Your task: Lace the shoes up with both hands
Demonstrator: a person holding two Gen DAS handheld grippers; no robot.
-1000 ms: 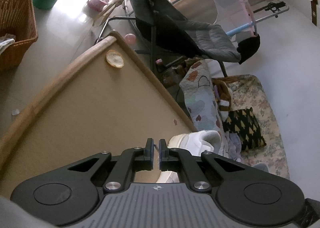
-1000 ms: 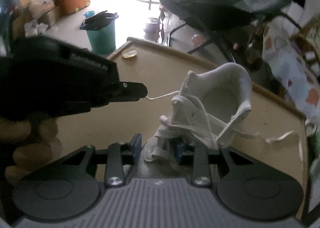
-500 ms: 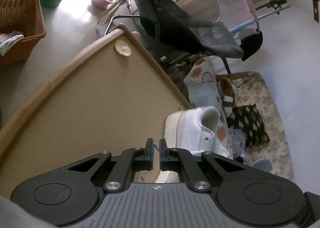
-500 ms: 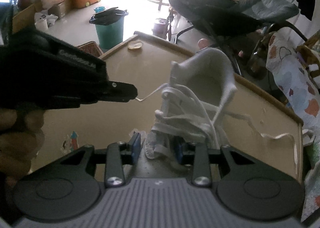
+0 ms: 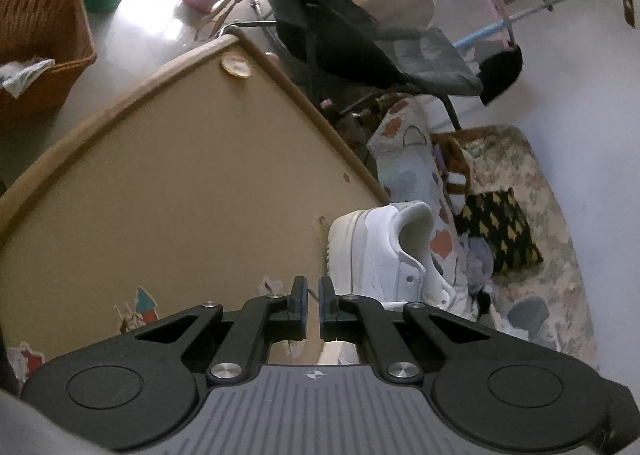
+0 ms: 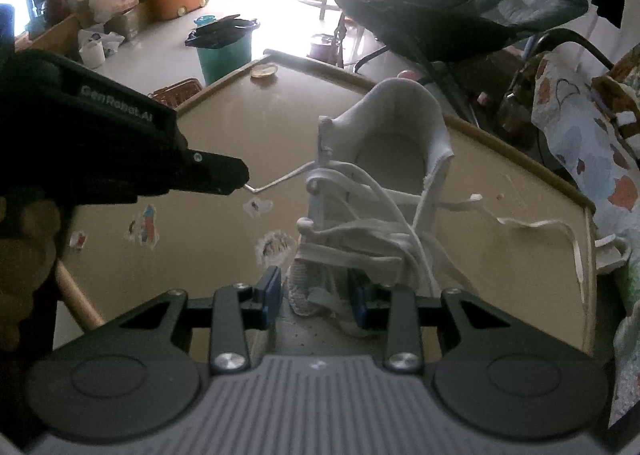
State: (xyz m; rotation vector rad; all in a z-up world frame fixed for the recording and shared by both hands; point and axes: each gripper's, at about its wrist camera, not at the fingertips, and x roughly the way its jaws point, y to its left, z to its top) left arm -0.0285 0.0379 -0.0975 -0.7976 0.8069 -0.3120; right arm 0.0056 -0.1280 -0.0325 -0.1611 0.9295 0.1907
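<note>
On tan wooden surface: white low-top leather sneaker, toe clamped in right tool. Left tool pinched together on white flat lace end, drawn taut from top eyelet. Advice: keep toe steady, pull evenly, avoid snagging loose crossings.

Pale glossy floor, green bin, wicker basket, daylight.

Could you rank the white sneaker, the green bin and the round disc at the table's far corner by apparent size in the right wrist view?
1. white sneaker, nearest the camera, so enlarged
2. green bin, farther off on the floor
3. round disc
</note>
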